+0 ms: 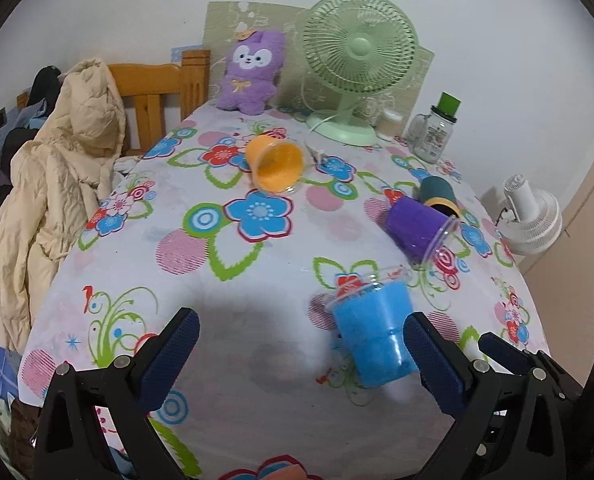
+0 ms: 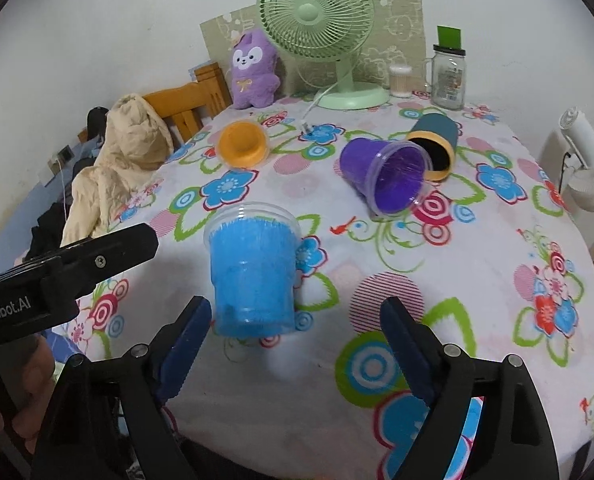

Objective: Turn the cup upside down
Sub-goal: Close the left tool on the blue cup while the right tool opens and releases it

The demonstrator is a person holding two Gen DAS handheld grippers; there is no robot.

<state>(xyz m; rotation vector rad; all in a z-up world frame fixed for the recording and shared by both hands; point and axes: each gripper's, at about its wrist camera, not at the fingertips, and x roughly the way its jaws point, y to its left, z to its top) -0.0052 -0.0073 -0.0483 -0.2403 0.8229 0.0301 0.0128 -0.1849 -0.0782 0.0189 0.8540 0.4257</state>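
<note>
Four cups lie or hang over a counter (image 1: 225,360) spread with a flowered cloth, set against a white wall. Left of the left gripper (image 1: 301,344) a beige padded jacket (image 1: 57,184) hangs over a wooden chair (image 1: 157,92). Far ahead of that gripper sit a purple plush toy (image 1: 251,74), a green desk fan (image 1: 357,64) and a glass jar (image 1: 433,136) with a green-topped lid; off the counter's right edge stands a white fan (image 1: 531,216).

Both grippers are spread wide and grasp nothing. The blue cup (image 2: 253,272) appears blurred and tilted, mouth away from the cameras and base toward them. In the left wrist view it sits just beside the inner face of the right-hand finger; in the right wrist view it is ahead of the right gripper (image 2: 297,344), nearer the left-hand finger. Whether it touches the cloth cannot be told.

Beyond it, the orange cup (image 1: 275,164) lies on its side, the purple cup (image 2: 385,176) lies on its side with its mouth showing nothing inside, touching a dark teal tube (image 2: 437,144) with a yellow rim and a dark interior
</note>
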